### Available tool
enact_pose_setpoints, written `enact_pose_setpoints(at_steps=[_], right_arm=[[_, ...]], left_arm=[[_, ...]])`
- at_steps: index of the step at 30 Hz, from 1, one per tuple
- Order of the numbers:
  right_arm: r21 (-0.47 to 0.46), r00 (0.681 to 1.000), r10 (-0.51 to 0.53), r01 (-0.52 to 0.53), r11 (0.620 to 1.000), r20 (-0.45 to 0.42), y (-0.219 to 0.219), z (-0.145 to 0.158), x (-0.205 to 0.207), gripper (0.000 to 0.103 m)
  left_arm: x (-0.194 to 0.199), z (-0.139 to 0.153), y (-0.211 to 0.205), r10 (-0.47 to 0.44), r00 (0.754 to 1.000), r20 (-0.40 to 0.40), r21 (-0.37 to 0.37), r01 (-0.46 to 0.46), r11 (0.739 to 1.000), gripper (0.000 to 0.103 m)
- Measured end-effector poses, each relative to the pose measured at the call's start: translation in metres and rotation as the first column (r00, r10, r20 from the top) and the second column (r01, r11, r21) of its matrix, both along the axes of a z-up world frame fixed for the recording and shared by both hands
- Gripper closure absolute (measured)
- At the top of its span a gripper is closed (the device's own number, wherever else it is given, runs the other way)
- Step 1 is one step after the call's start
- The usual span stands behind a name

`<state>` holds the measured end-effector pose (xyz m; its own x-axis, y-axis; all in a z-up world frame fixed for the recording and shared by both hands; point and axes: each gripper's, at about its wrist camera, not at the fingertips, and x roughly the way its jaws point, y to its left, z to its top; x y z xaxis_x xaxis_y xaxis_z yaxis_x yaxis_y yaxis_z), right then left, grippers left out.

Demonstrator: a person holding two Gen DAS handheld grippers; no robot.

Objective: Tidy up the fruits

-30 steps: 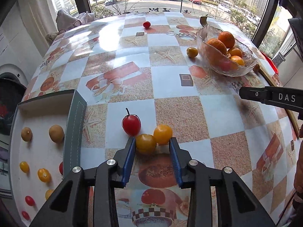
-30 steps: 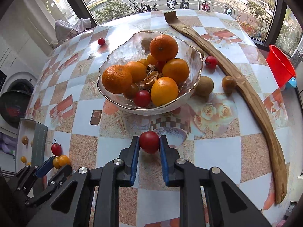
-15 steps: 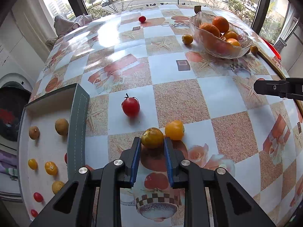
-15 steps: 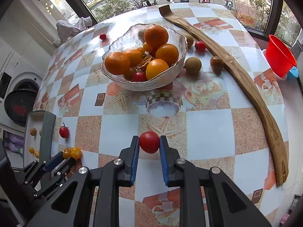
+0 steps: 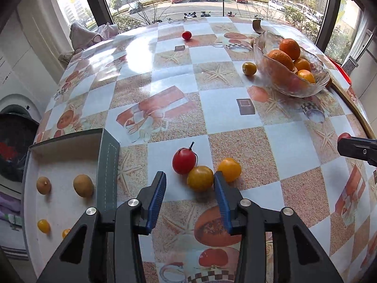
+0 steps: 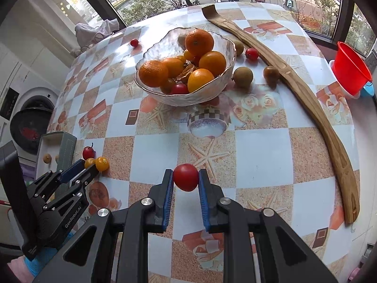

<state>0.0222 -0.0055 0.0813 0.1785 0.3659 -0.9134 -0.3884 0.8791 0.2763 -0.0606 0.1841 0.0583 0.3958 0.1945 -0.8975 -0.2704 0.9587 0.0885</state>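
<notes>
Since half a second ago, the left gripper [image 5: 188, 184] has been spread apart; the yellow tomato [image 5: 200, 178] is released on the table [image 5: 247, 122], touching the stemmed red tomato [image 5: 184, 160] at its 11 o'clock. A red tomato [image 6: 186, 177] is clamped by the right gripper [image 6: 185, 184], probably for the glass bowl [image 6: 188, 96] at 12 o'clock.

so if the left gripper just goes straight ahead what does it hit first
Probably the yellow tomato: it sits just past the open left gripper, nearer the right finger. A red tomato touches it behind, and a second yellow one lies right. Depth is uncertain.
</notes>
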Motion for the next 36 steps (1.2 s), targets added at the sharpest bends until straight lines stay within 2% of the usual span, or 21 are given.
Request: enact_pose_setpoints(at_steps=[2,4,8,11,17,20,24,26,28,29,30,33,36], right_arm=[[0.002,1.000,0.001,-0.001,1.000,0.000,-0.001,0.002,-0.001,0.080],[0.003,1.000,0.000,0.000,1.000,0.000,-0.003,0.003,-0.001,0.080],[0.004,1.000,-0.004,0.004,1.000,-0.003,-0.006,0.003,-0.001,0.080],[0.002,1.000,-0.007,0.007,1.000,-0.007,-0.008,0.002,0.000,0.080],[0.010,1.000,-0.014,0.014,1.000,-0.009,-0.014,0.004,0.001,0.080],[0.017,1.000,-0.023,0.023,1.000,-0.012,-0.018,0.005,0.003,0.080],[0.029,0.999,-0.037,0.037,0.999,-0.014,-0.023,0.007,0.005,0.080],[0.035,0.999,-0.044,0.045,0.998,-0.021,-0.025,0.006,0.006,0.080],[0.038,0.998,-0.051,0.052,0.998,-0.025,-0.026,0.006,0.006,0.080],[0.039,0.998,-0.054,0.055,0.998,-0.026,-0.027,0.006,0.006,0.080],[0.040,0.998,-0.054,0.055,0.998,-0.026,-0.027,0.006,0.006,0.080],[0.042,0.999,-0.048,0.049,0.998,-0.026,-0.027,0.008,0.004,0.080],[0.039,0.999,-0.037,0.038,0.999,-0.027,-0.025,0.008,0.000,0.080]], left_arm=[[-0.004,0.005,0.007,0.032,0.999,0.007,-0.061,-0.032,0.998,0.054],[-0.010,0.009,0.003,0.031,0.999,0.008,-0.086,-0.030,0.996,0.054],[-0.012,0.014,-0.023,-0.034,0.999,0.000,-0.081,0.034,0.996,0.054],[-0.002,0.015,-0.039,-0.072,0.997,0.006,-0.026,0.072,0.997,0.054],[0.023,0.010,-0.049,-0.160,0.987,-0.001,0.030,0.160,0.987,0.054],[0.030,-0.003,-0.046,-0.184,0.982,-0.047,0.026,0.186,0.982,0.054],[0.031,-0.005,-0.036,-0.180,0.983,-0.030,-0.039,0.179,0.983,0.055],[0.030,-0.005,-0.036,-0.179,0.984,-0.026,-0.058,0.177,0.982,0.060],[0.027,-0.003,-0.040,-0.183,0.983,-0.027,-0.033,0.182,0.983,0.068],[0.025,-0.001,-0.040,-0.178,0.984,-0.021,-0.040,0.177,0.983,0.072],[0.022,0.001,-0.038,-0.168,0.986,-0.012,-0.050,0.167,0.985,0.080],[0.016,0.010,-0.035,-0.154,0.988,0.004,-0.098,0.154,0.983,0.091],[0.010,0.012,-0.038,-0.153,0.988,0.013,-0.120,0.153,0.981,0.091]])
